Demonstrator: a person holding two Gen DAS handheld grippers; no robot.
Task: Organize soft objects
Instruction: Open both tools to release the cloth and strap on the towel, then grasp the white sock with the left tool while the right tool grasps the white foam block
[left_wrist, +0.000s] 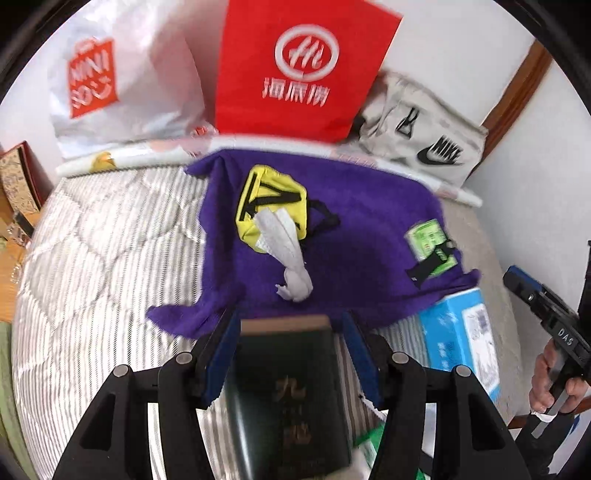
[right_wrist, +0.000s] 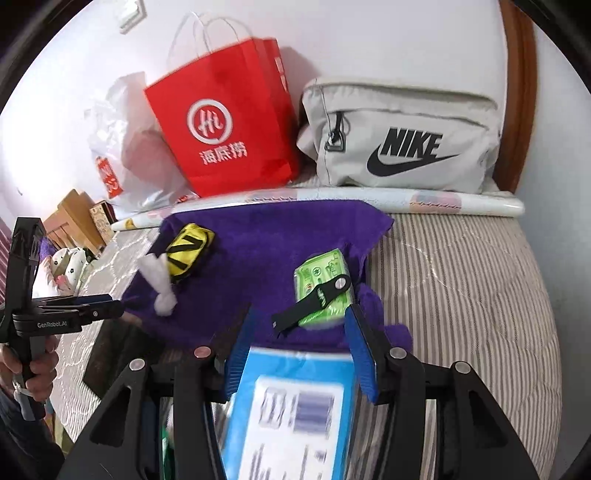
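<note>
**Purple towel on bed, both fingers apart above its near edge**

L to R, as seen:

- Left gripper (left_wrist: 288, 321): fingers apart, nothing clamped. A dark book (left_wrist: 284, 369) lay on the bed (left_wrist: 110, 240) under the gap, w/ space showing either side, so not held.
- Purple towel (left_wrist: 351, 229): spread over the striped quilt, mid-bed, near corners loose and flopped just ahead of each gripper. Judged light, limp, plush; it would drape and fold on itself, no stiffness. Best taken by pinching a corner or hem. A mid-panel pinch would bunch it and tip whatever sits on top.
- Yellow pouch (left_wrist: 271, 176): on the towel, left of centre. Looked like soft fabric, squashable, prob. light. Take across the body.
- White cloth strip (left_wrist: 284, 243): draped from the pouch down onto the towel, knotted at the near end. Very light and floppy; the knot is the surest hold.
- Green packet (right_wrist: 321, 269) w/ black strap (right_wrist: 314, 299) laid over it: on the towel's right part. The wrapper looked glossy and may slip; the strap could slide off if the towel is lifted.
- Blue box (left_wrist: 454, 332): on the bed at the towel's right near corner. Stiff, not soft goods.
- Right gripper (right_wrist: 301, 314): fingers apart, the box lying below them, no pad seen pressing on it.
</note>
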